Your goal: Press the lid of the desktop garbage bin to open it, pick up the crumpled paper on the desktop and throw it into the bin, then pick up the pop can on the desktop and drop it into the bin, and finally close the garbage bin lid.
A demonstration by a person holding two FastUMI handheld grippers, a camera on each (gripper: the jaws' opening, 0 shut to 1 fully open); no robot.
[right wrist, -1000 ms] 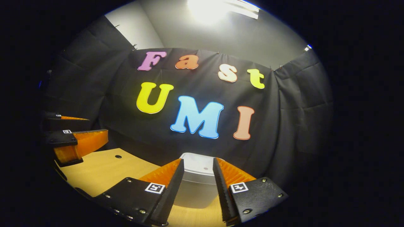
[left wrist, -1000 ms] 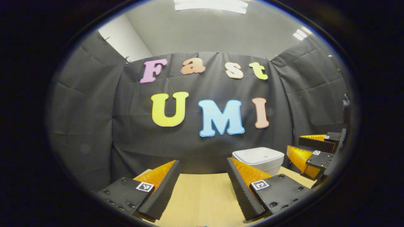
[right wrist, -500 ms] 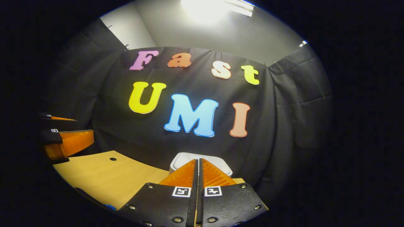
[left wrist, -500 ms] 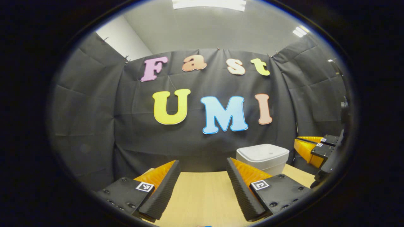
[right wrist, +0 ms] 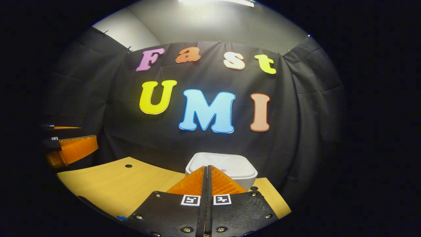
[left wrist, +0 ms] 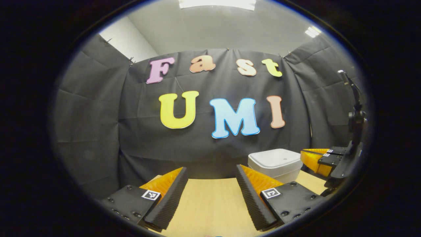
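Fingers pressed flat together, our right gripper (right wrist: pixel 206 169) points straight at the white garbage bin (right wrist: pixel 227 168), whose lid (right wrist: pixel 230 164) sits closed just beyond the tips. Nothing is held between them. We judge this the opening step: the closed tips make a blunt point for pushing the lid down.

Off to the side, our left gripper (left wrist: pixel 210 179) hangs with its fingers (left wrist: pixel 171 191) wide apart over the bare wooden desktop (left wrist: pixel 210 204), carrying nothing. From its view the bin stands to the right near the back edge, with the right gripper just beside it; whether the tips touch the lid we cannot tell.

To press well, we would bring the closed tips down squarely on the lid's top, near the small mark (right wrist: pixel 223 170) at its front centre, and push straight down rather than at a slant, so the light bin does not skid toward the black cloth wall (right wrist: pixel 296 115) behind it. Keeping the left gripper clear leaves room for the lid to spring up.
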